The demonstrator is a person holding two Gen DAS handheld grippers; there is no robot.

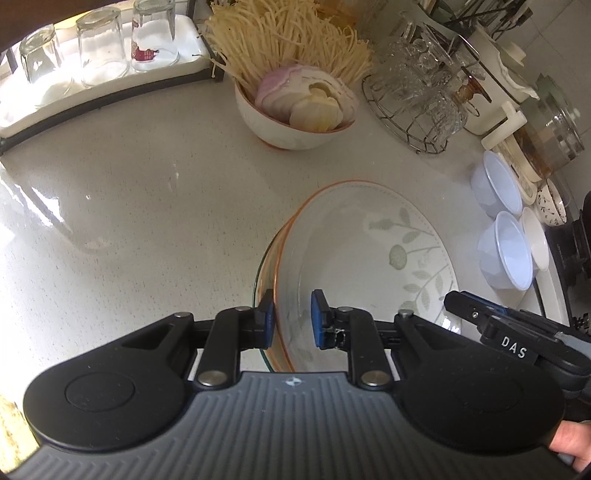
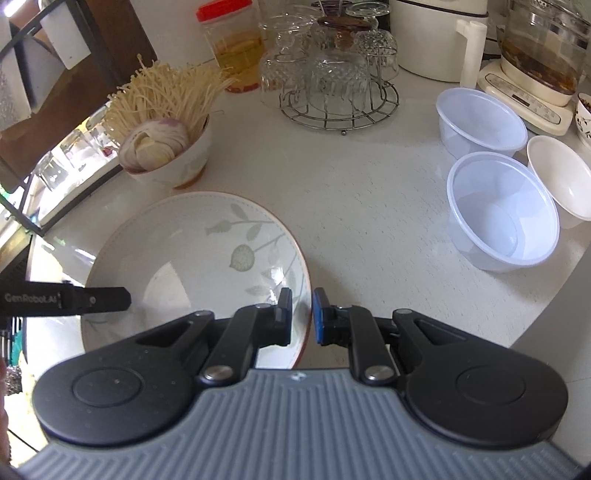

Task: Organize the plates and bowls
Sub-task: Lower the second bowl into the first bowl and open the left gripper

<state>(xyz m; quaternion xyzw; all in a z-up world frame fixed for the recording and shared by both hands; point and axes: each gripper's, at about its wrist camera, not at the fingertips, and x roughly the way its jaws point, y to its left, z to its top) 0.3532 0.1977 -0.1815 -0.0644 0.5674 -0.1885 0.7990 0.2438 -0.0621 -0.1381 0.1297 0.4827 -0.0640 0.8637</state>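
Note:
A large white bowl with a leaf pattern and an orange rim (image 1: 369,251) (image 2: 199,258) is on the pale counter. My left gripper (image 1: 292,319) straddles its left rim, one finger outside and one inside, with a gap between the pads. My right gripper (image 2: 302,316) has closed on the bowl's right rim. A bowl of sliced onion and enoki mushrooms (image 1: 295,107) (image 2: 166,147) stands behind it. Two clear plastic bowls (image 2: 480,122) (image 2: 502,210) and a small white bowl (image 2: 561,177) sit to the right.
A wire rack of upturned glasses (image 1: 417,96) (image 2: 332,81) stands at the back. A tray with upturned tumblers (image 1: 96,48) is at the back left. A red-lidded jar (image 2: 232,48), a white appliance (image 2: 436,33) and a glass kettle (image 2: 539,55) line the back right.

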